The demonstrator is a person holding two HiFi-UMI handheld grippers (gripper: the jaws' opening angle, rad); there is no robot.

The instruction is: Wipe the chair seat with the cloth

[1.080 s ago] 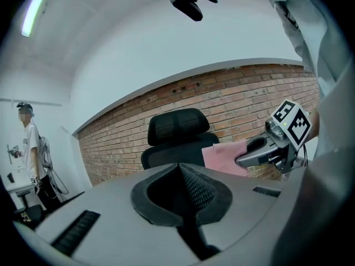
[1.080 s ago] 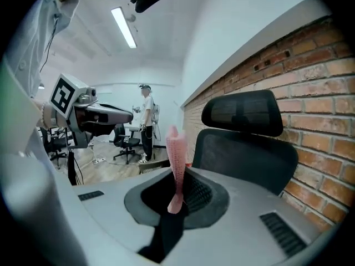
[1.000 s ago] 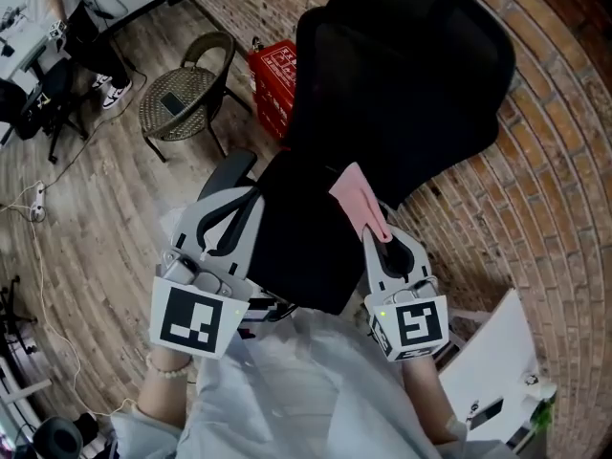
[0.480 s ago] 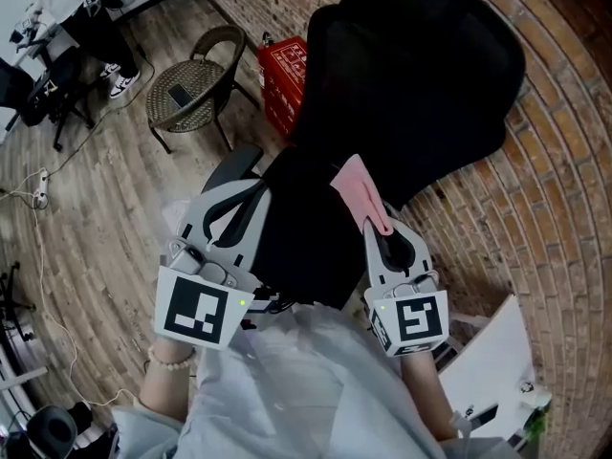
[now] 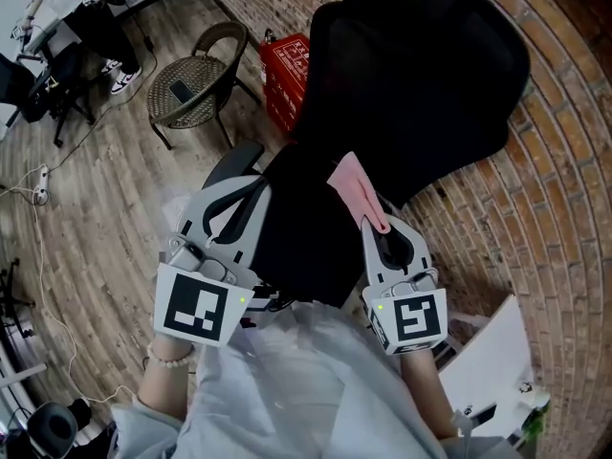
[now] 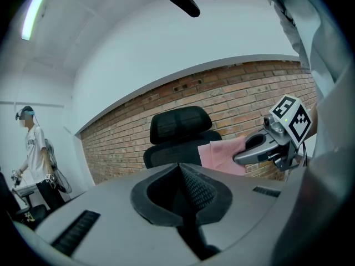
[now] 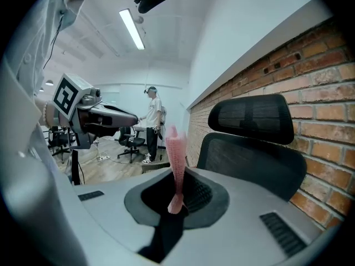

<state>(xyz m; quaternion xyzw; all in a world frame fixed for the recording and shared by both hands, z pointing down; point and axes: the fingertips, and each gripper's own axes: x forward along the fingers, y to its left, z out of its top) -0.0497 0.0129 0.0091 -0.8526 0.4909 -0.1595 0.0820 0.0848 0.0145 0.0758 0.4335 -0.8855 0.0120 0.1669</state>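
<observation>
Pinching a pink cloth [image 5: 352, 187] edge-on between its jaws, the right gripper [image 5: 380, 228] hovers at the right side of the black office chair's seat [image 5: 301, 242]; the cloth sticks out past the jaw tips toward the backrest [image 5: 421, 75]; the left gripper [image 5: 251, 185] hangs at the seat's left edge, jaws pressed together and empty; a wicker chair [image 5: 191, 94] and a red crate [image 5: 287, 70] stand well apart on the wood floor [image 5: 86, 228].

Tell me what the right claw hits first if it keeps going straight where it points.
Most likely the black office chair: the right claw, shut on the pink cloth, points across its seat toward the backrest. Which part comes first is unclear.
</observation>
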